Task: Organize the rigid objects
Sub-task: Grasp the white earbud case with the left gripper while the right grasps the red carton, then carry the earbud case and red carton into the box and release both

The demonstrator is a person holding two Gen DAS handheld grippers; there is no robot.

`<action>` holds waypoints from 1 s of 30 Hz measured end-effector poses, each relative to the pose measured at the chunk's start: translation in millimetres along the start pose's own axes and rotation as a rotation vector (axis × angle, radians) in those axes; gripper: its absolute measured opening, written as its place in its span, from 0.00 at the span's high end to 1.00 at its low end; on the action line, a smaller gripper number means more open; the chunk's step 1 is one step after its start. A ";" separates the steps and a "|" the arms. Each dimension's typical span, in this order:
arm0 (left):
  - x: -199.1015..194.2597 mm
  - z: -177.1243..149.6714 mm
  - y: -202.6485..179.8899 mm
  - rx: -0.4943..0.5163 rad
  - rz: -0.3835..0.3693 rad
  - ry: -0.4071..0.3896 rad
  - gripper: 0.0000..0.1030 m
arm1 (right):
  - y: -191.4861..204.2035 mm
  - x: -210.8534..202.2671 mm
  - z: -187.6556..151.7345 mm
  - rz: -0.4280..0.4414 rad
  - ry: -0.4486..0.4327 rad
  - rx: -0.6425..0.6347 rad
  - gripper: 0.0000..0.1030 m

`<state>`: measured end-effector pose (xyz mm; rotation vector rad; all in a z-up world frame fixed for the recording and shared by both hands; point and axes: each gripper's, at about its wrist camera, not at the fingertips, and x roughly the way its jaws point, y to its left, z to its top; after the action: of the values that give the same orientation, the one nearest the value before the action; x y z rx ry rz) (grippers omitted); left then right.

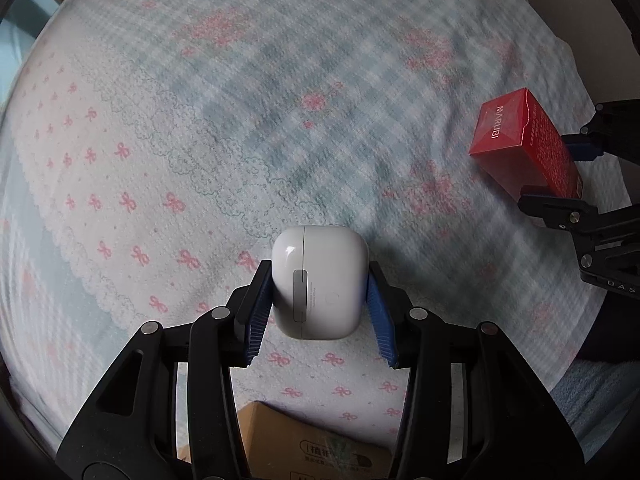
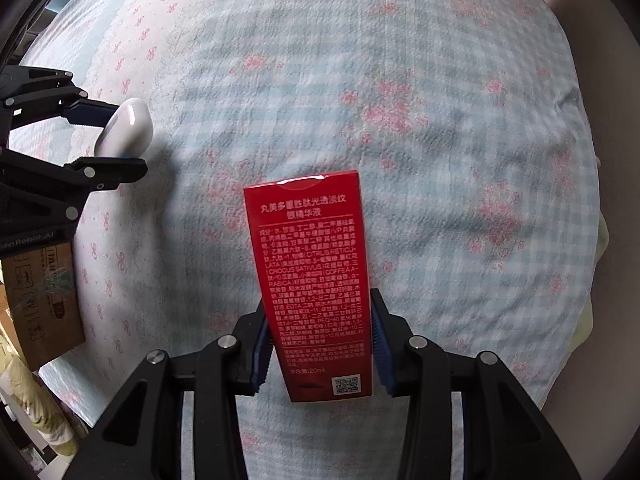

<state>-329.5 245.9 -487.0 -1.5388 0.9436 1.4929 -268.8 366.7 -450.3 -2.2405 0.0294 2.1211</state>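
My left gripper [image 1: 320,296] is shut on a white earbud case [image 1: 320,280], held above the patterned bedspread [image 1: 200,120]. My right gripper [image 2: 320,336] is shut on a red cosmetics box [image 2: 312,280], long side pointing forward. In the left wrist view the red box [image 1: 520,136] and the right gripper [image 1: 560,176] show at the far right. In the right wrist view the white case [image 2: 128,128] and the left gripper [image 2: 112,136] show at the far left.
A brown cardboard box [image 1: 304,440] lies below my left gripper at the near edge of the bed; it also shows in the right wrist view [image 2: 40,300]. The bedspread [image 2: 400,100] covers the rest.
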 end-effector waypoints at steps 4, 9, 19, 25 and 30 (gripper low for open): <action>-24.4 -5.6 7.8 -0.034 -0.021 -0.036 0.60 | 0.0 -17.1 -6.0 -0.001 -0.026 -0.003 0.62; -70.0 -3.6 13.2 -0.078 -0.035 -0.093 0.60 | 3.2 -48.8 -16.0 0.002 -0.073 -0.003 0.62; -165.3 -75.8 -6.6 -0.185 -0.040 -0.234 0.60 | 47.2 -133.5 -10.9 0.074 -0.169 -0.050 0.62; -210.4 -151.6 10.0 -0.244 -0.020 -0.303 0.60 | 99.4 -197.0 -24.9 0.156 -0.225 -0.089 0.62; -227.8 -227.9 33.3 -0.275 0.015 -0.316 0.60 | 162.7 -221.9 -42.7 0.221 -0.259 -0.119 0.62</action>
<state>-271.5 23.5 -258.7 -1.4238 0.5854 1.8704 -247.0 196.4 -231.0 -2.0886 0.1506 2.5778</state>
